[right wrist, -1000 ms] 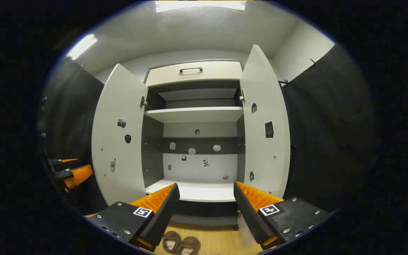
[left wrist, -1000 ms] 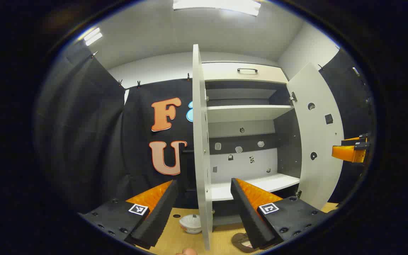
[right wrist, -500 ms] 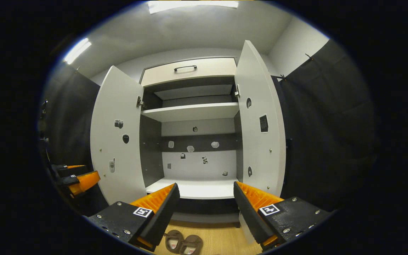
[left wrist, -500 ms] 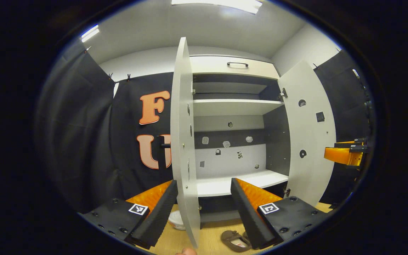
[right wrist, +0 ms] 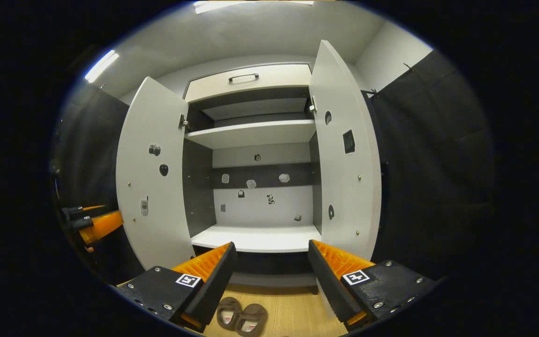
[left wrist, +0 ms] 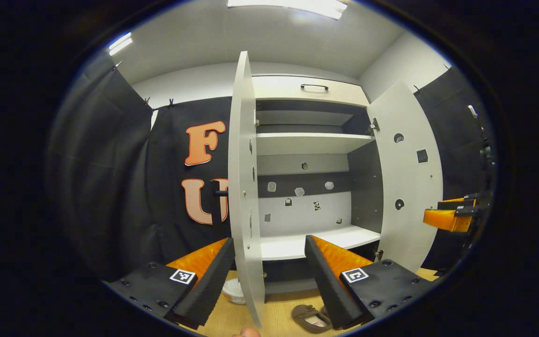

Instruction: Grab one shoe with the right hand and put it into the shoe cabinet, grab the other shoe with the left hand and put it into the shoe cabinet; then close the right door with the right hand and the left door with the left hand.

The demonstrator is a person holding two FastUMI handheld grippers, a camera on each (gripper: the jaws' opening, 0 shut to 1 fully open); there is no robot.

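The shoe cabinet (right wrist: 255, 238) stands ahead with both doors open and its shelves bare. In the right gripper view a pair of brown shoes (right wrist: 236, 318) lies side by side on the wooden floor, just below and between my fingers. My right gripper (right wrist: 272, 276) is open above them, holding nothing. In the left gripper view one brown shoe (left wrist: 311, 319) peeks out beside my right finger. My left gripper (left wrist: 269, 276) is open and straddles the edge-on left door (left wrist: 244, 187). The right door (left wrist: 410, 187) swings out to the right.
A white bowl-like thing (left wrist: 232, 291) sits on the floor behind the left door. A drawer with a dark handle (right wrist: 246, 79) tops the cabinet. Black cloth walls close in on both sides. The other gripper (left wrist: 449, 216) shows at the far right, and the left one (right wrist: 96, 224) at the far left.
The left gripper's view has swung right, so the left door slid leftward in it, then held. The right gripper has dipped slightly, and more of the shoes shows.
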